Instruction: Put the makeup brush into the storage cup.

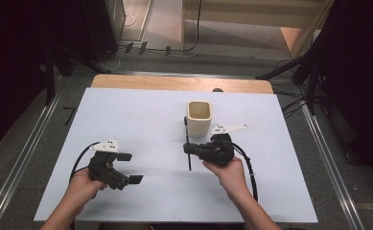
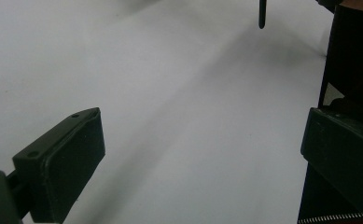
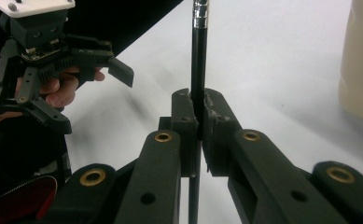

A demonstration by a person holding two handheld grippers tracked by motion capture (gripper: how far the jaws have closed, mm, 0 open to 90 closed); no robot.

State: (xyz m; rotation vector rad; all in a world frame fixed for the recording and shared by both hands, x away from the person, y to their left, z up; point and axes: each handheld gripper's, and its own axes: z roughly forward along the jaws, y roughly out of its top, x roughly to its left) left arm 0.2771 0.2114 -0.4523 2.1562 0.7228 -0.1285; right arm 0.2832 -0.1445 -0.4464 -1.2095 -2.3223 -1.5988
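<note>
One black pen (image 1: pixel 188 143) clamped in right claw (image 1: pixel 190 149), beside cup (image 1: pixel 199 118).

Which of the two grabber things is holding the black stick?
The right gripper: its jaws are shut on the thin black pen, beside the cream cup. The left gripper stands open, holding nothing.

From above our side of the white table (image 1: pixel 141 120), the high view looks forward and down, taking in floor beyond. Our left gripper view rides low, close over the tabletop. Our right gripper view looks along its jaws, very close. All three share the black pen (image 1: pixel 188 143) and table surface.
</note>
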